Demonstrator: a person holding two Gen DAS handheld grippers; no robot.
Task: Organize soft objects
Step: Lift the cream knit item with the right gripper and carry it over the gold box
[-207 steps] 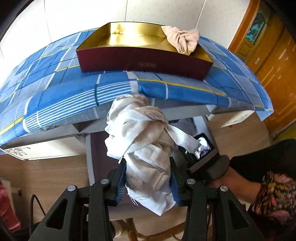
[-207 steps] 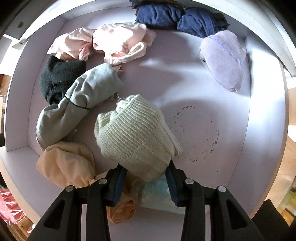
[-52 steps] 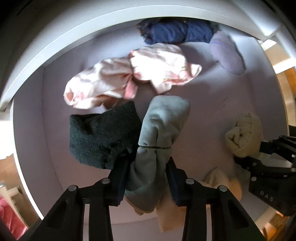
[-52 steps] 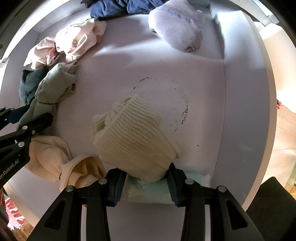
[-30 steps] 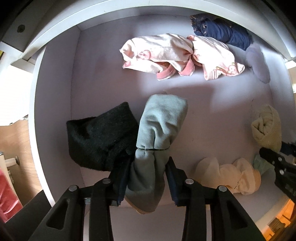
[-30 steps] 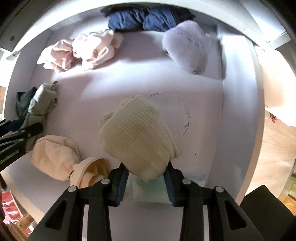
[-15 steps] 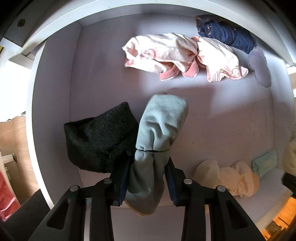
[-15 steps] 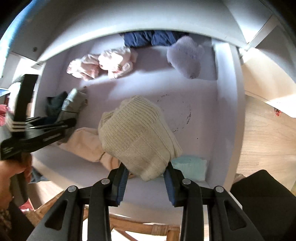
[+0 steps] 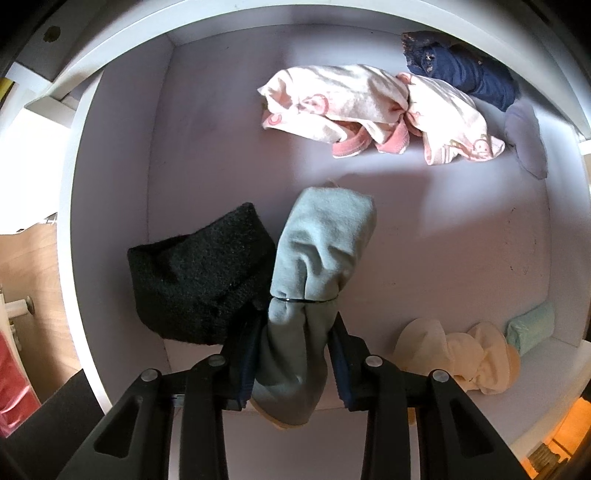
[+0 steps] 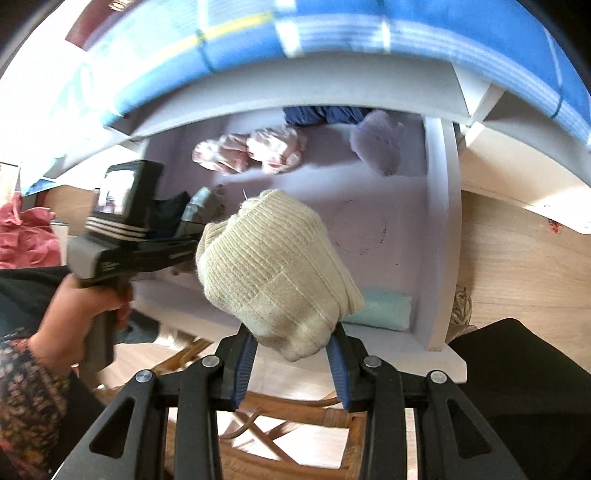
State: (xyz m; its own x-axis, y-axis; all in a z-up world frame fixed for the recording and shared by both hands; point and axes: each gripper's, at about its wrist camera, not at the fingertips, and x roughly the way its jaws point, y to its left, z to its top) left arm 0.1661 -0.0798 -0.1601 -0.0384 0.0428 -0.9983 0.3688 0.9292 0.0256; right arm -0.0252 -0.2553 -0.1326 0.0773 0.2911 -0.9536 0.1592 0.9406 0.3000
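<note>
Because both bundles are light and squashy, my left gripper (image 9: pixel 293 356) pinches the grey-green sock roll (image 9: pixel 314 266) below its band, while my right gripper (image 10: pixel 291 354) clamps the cream knit roll (image 10: pixel 273 266) at its thick end.

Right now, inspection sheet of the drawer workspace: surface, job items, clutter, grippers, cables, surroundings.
Surface: pale lilac drawer, pulled open; dark ring-shaped scuff on its floor.
Job's things: grey-green sock bundle and cream knit bundle, each in a gripper; black knit bundle, pink printed bundle, navy bundle, lilac sock, peach bundle, mint folded cloth lie inside.
Clutter: nothing seen.
Grippers: left gripper shut on the grey-green sock bundle, low in the drawer; right gripper shut on the cream knit bundle, in front of the drawer.
Cables: nothing seen.
Surroundings: blue plaid cloth above; rattan chair below.
</note>
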